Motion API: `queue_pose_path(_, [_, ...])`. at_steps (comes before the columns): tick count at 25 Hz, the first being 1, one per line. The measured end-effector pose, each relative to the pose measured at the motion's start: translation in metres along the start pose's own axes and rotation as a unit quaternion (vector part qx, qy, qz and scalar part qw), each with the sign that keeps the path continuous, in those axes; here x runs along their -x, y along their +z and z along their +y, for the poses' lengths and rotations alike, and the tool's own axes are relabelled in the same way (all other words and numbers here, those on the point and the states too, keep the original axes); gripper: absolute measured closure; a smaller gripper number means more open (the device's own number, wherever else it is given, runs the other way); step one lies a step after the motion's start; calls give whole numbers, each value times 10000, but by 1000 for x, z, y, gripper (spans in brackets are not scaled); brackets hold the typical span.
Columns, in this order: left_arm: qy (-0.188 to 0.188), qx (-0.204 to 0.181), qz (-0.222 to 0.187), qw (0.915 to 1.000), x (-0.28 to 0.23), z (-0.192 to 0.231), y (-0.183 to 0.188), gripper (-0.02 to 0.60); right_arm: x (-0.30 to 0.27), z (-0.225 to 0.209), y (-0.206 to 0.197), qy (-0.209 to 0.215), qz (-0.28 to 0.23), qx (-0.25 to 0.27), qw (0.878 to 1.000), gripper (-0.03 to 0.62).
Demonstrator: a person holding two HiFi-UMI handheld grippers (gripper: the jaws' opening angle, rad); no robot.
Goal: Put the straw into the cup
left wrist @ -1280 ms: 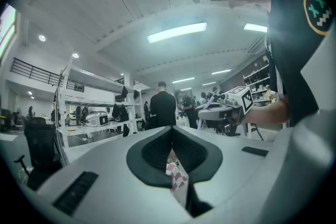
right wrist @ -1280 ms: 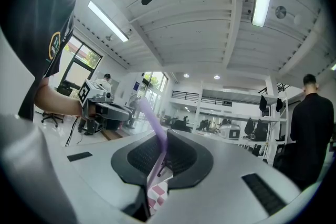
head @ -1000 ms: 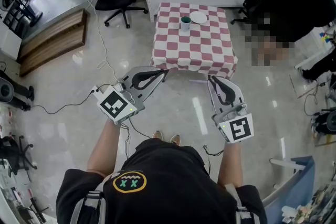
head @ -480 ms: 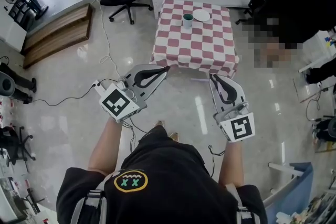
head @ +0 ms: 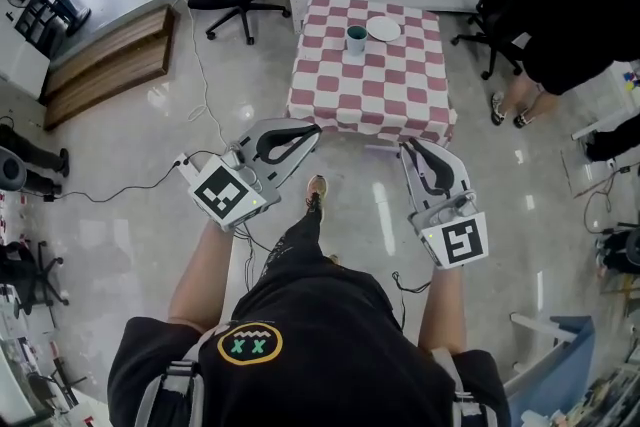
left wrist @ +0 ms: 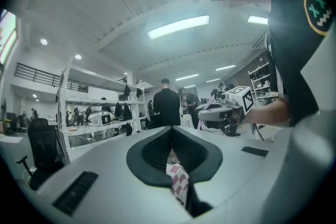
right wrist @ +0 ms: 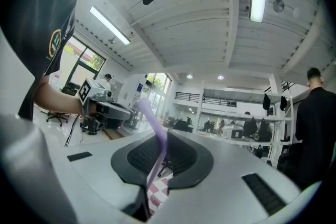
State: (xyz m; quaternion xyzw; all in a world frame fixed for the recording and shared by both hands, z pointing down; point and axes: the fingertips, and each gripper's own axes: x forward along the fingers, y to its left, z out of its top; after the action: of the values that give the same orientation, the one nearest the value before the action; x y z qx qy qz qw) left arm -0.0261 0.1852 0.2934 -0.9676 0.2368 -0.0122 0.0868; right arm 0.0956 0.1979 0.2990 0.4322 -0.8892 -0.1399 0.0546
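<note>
- A person, seen from a camera on their own head, is standing on a glossy floor with one foot set forward and is holding a gripper in each hand.
- The left gripper (head: 316, 128) is clenched with nothing in it. In the left gripper view its jaws are meeting and only checked cloth is showing below them.
- The right gripper (head: 405, 147) is grasping a purple straw (right wrist: 152, 122). The straw is leaning up and to the left out of the jaws in the right gripper view, and is too thin to make out in the head view.
- Ahead, a small table (head: 372, 93) is wearing a red and white checked cloth. A green cup (head: 355, 39) is sitting near its far edge, just beside a white plate (head: 384, 30).
- The cup is well apart from both grippers, so the task is likely in its approach stage.
- A cable (head: 130, 190) is lying across the floor to the left, and another person (head: 575, 15) is standing at the right.
- Likely risks:
  - The straw is tilting in the grip, so its tip may miss the cup's mouth.
  - A knock on the rim could tip the light cup toward the plate.
  - A tight squeeze may crease the straw.
  - Nothing is steadying the cup.
</note>
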Motion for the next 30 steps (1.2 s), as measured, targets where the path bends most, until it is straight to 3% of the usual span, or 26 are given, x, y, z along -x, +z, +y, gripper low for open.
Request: queue_pose_path(30, [-225, 327, -12, 9992, -115, 205, -67, 563, -194, -140, -65, -241, 296, -23, 9993, 536])
